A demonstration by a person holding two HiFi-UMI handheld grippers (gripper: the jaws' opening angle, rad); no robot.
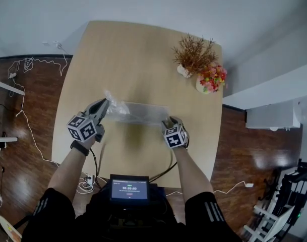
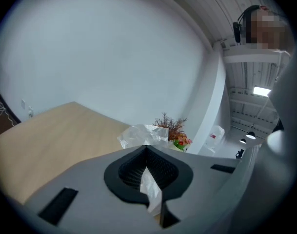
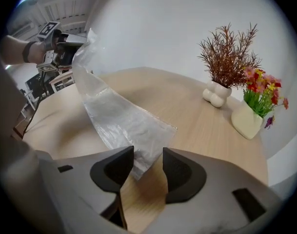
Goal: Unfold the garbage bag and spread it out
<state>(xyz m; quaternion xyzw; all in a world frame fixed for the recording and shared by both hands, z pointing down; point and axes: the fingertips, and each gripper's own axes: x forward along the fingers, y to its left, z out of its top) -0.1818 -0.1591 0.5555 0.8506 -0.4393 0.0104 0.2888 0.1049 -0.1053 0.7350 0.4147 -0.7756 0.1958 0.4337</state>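
Stretching across the middle of the pale wooden table (image 1: 138, 54), the clear, crinkled plastic garbage bag (image 1: 135, 112) runs as a long strip between my two grippers. My left gripper (image 1: 105, 105) pinches its 9 o'clock end: in the left gripper view the jaws are closed tight on a fold of the film (image 2: 149, 186), and a crumpled tuft sticks out just past the tips. From the right gripper view, the bag (image 3: 119, 121) climbs from the tabletop up toward 10 o'clock, where that left gripper (image 3: 65, 50) holds it in the air. My right gripper (image 1: 171, 121) sits at the bag's 3 o'clock end with its jaws spread apart (image 3: 148, 155); the bag's lower corner reaches into the gap, but the pads do not press on it. Whether that corner rests on the wood I cannot tell.

At 1 o'clock from the bag stand a dried brown sprig in a lumpy white vase (image 1: 193, 54) and, just beside it, bright mixed flowers in a cream vase (image 1: 211, 78). At 6 o'clock, near my body, a small dark screen (image 1: 129, 188) glows.
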